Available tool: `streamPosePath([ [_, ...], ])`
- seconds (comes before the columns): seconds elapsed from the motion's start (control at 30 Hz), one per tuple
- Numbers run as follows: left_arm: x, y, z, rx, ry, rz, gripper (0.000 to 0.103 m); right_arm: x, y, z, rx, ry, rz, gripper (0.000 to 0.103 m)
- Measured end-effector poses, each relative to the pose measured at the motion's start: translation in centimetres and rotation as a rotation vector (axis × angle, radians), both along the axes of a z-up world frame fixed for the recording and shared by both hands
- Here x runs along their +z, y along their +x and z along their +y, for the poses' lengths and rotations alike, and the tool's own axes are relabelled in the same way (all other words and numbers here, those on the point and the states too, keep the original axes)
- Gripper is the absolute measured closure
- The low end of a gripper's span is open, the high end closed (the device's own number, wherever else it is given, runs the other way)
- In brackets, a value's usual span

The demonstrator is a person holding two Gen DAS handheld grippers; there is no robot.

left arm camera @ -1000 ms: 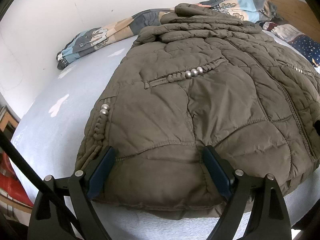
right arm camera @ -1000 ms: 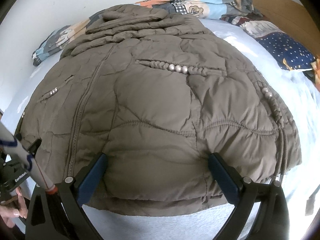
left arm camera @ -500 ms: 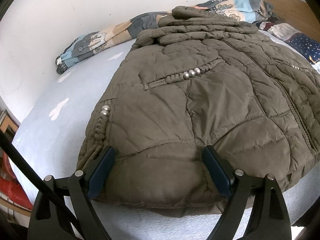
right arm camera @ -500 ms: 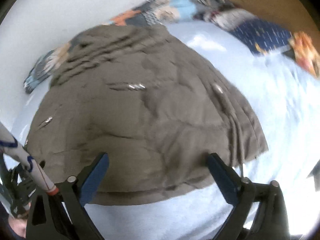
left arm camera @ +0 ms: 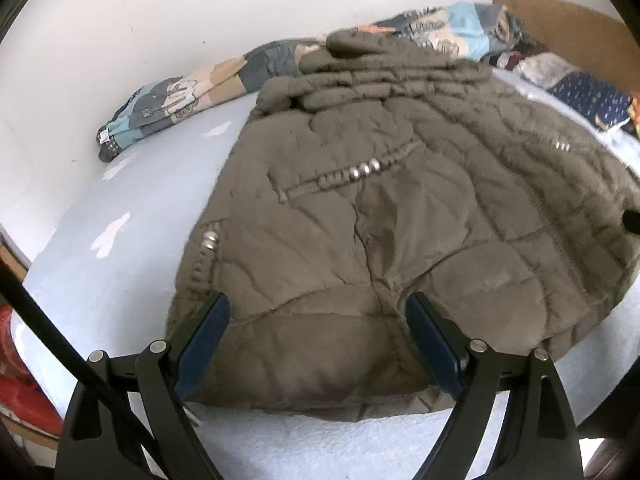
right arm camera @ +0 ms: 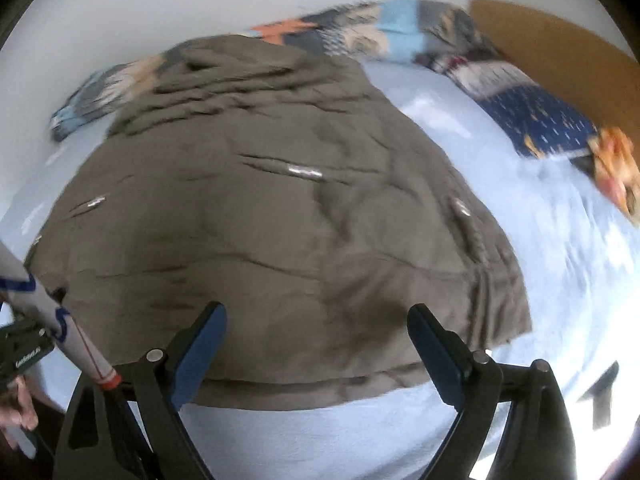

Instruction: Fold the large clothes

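L gripper [left arm camera: 318, 334] & R gripper [right arm camera: 318, 336] both spread wide, empty, over olive quilted jacket [left arm camera: 400, 220] on pale-blue bed [left arm camera: 132, 208], R jaws just narrowed slightly.

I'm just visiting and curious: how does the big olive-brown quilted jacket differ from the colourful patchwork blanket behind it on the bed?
The olive-brown quilted jacket is one plain colour with silver studs; the patchwork blanket mixes blue, grey and orange patches. The jacket lies spread out in the middle of the pale blue bed sheet; the blanket is bunched in a long roll along the white wall. The jacket is nearer the cameras, the blanket farther. Both rest on the sheet, untouched by any gripper.
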State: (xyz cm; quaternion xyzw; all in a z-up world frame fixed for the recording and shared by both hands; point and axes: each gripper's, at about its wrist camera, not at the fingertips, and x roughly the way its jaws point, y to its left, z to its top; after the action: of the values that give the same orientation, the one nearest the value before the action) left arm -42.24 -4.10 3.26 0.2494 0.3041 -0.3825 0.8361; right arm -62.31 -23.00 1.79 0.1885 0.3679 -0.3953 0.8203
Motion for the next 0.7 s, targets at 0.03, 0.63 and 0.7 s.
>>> streamPosePath([
  [0.03,0.6,0.2,0.5,0.007,-0.013,0.016,0.014,0.1,0.0,0.1,0.012,0.005,-0.007,0.008],
  [0.63,1.1,7.3,8.1,0.348,-0.080,0.280,0.014,2.6,-8.2,-5.9,-0.242,0.127,-0.287,0.008],
  [0.7,0.7,8.1,8.7,0.384,-0.092,0.329,0.014,1.8,-9.0,-6.6,-0.279,0.175,-0.311,0.008],
])
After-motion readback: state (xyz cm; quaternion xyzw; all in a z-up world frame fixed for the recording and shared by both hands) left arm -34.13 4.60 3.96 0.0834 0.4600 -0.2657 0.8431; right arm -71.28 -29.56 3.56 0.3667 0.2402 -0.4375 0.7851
